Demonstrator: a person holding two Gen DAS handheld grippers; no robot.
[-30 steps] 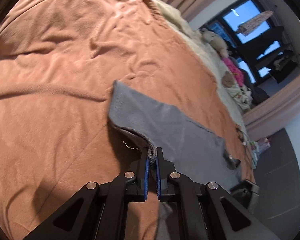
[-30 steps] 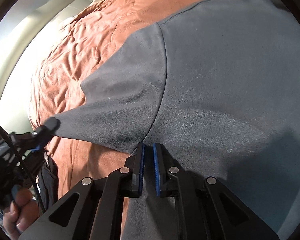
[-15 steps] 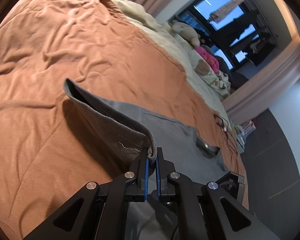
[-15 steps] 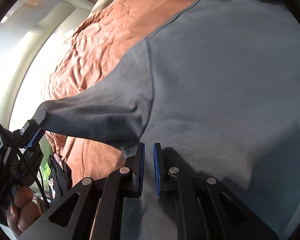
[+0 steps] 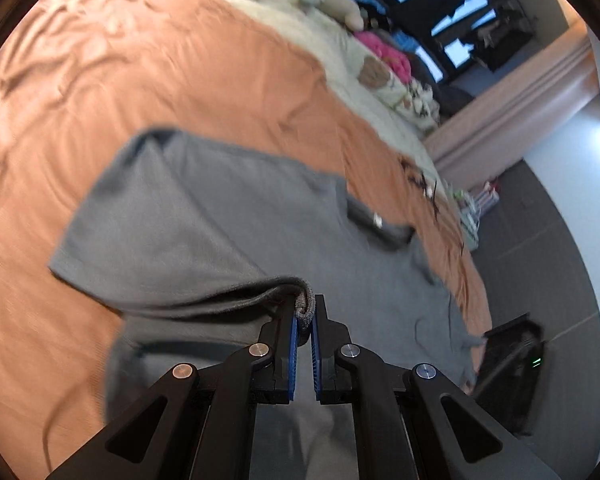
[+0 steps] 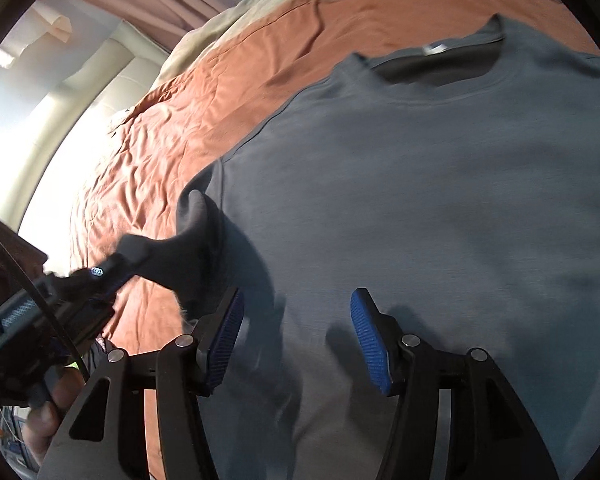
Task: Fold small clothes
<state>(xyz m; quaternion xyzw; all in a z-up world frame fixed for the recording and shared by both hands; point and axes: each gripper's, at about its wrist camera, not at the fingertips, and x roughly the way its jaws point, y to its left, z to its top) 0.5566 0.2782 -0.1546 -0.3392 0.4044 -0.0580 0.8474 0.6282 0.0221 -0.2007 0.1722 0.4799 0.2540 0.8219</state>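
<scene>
— While the grey sweatshirt (image 6: 440, 208) lies spread flat on the orange bedspread (image 5: 148, 92), what has the left gripper (image 5: 305, 312) got?

— The cuff end of the sweatshirt's sleeve (image 5: 172, 232). Its blue pads are pinched together on the ribbed edge, and the sleeve hangs lifted off the sweatshirt's body, carried over the chest panel. From the right wrist camera the same gripper (image 6: 100, 276) shows at the sweatshirt's left edge, with a hand (image 6: 48, 412) gripping its handle below.

— And the right gripper (image 6: 296, 332)?

— Its jaws have just been opening and now stand about halfway apart. Nothing is between them; the blue pads (image 6: 370, 340) sit just above the sweatshirt's lower front, not pressing any cloth.

— Where's the collar?

— At the sweatshirt's far end, neck opening (image 6: 436, 64) up, with a small white label inside it.

— Anything else around the sweatshirt?

— Beyond it a cream blanket (image 5: 308, 28) runs along the far side of the bedspread, with a plush toy (image 5: 336, 4) and a pink cloth (image 5: 388, 52) on it. To the sweatshirt's right, off the bed, there is dark grey floor (image 5: 540, 248) and a black box (image 5: 512, 364) showing a green light. The left wrist view is blurred.
</scene>
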